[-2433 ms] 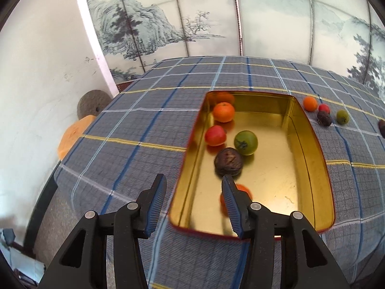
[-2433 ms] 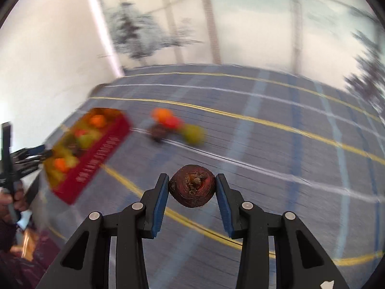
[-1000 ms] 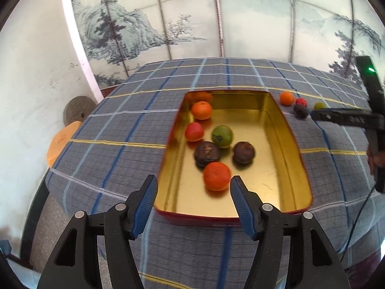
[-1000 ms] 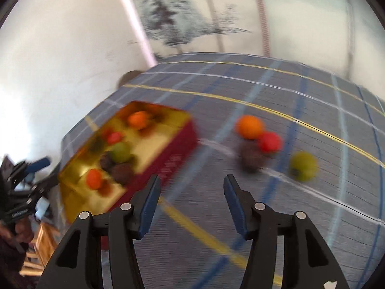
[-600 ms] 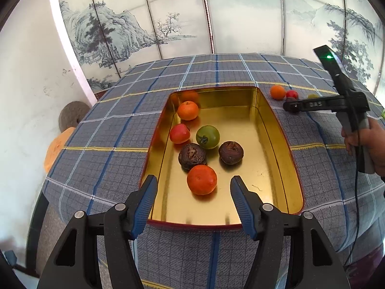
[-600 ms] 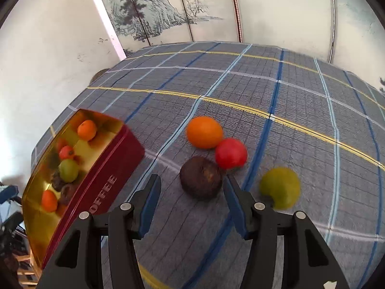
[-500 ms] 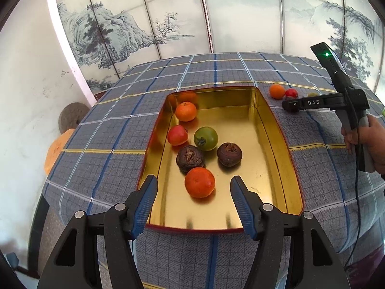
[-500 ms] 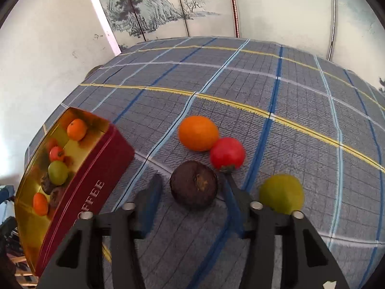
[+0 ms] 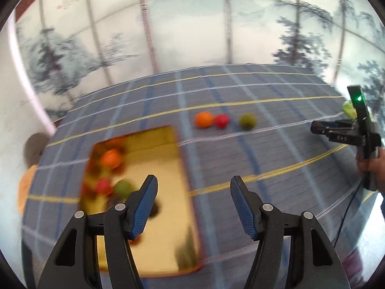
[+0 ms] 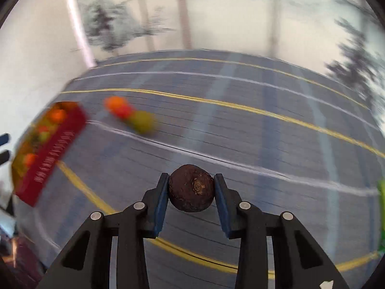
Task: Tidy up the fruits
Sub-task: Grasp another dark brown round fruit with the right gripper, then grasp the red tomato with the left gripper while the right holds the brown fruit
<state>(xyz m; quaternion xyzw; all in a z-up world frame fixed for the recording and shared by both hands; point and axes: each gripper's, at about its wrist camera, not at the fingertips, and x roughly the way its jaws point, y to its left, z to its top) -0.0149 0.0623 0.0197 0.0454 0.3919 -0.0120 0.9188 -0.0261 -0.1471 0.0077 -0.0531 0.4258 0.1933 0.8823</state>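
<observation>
My right gripper (image 10: 191,187) is shut on a dark brown wrinkled fruit (image 10: 191,187), held above the checked cloth. Left behind on the cloth are an orange fruit (image 10: 115,102), a red one (image 10: 124,112) and a green one (image 10: 142,121); the left wrist view shows them as the orange fruit (image 9: 204,119), the red fruit (image 9: 221,120) and the green fruit (image 9: 247,121). The red tin with a gold inside (image 9: 166,187) holds several fruits, blurred. My left gripper (image 9: 193,204) hangs open and empty over the tin's right edge. The right gripper (image 9: 336,130) shows at the far right there, in a hand.
A blue-grey checked cloth (image 10: 240,132) with yellow lines covers the table. Painted screen panels (image 9: 192,24) stand behind it. A green object (image 10: 381,216) lies at the right edge. An orange cushion (image 9: 25,190) and a grey round thing (image 9: 36,144) sit past the table's left edge.
My right gripper closed on the dark brown fruit beside the three others and carried it away from them. My left gripper swung right, so the tin slid to the left of its view.
</observation>
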